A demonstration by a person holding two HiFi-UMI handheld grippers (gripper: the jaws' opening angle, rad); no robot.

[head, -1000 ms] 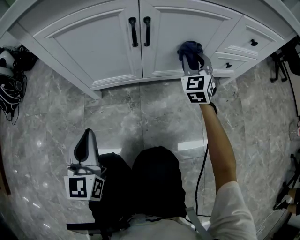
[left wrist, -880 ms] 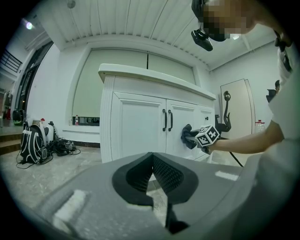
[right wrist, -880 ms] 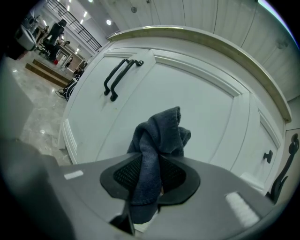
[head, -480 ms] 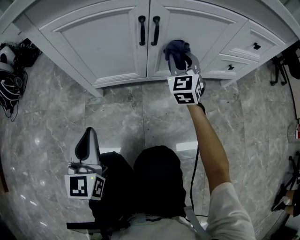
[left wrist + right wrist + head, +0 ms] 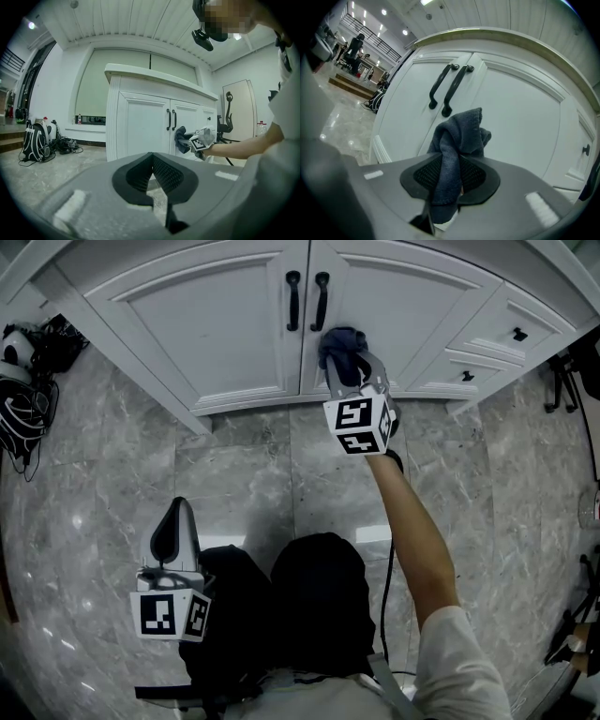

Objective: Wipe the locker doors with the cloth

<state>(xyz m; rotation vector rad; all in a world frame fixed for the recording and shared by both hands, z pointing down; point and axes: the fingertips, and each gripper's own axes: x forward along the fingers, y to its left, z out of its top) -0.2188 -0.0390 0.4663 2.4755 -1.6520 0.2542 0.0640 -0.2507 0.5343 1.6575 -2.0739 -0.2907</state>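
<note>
1. The left gripper hung at the lower left of the head view, just beside the person's knees. Its jaws were together with nothing between them, and the tips pointed over bare floor.
2. The grey floor lay open from the knees up to the plinth. Only some bags crowded the left edge of the frame.
3. The right arm stretched up the frame, right of centre.
4. The right gripper was pinched narrowly on the dark cloth. In the right gripper view a fold of the cloth stood up bunched from between the pads.
5. The cloth lay against the right door at its inner edge, near the seam between the doors. It sat just below the two black handles. Whether it touched a handle could not be told.
6. The left door spread unobstructed toward the upper left.
7. Past the right door's outer edge, two drawers filled the upper right.
</note>
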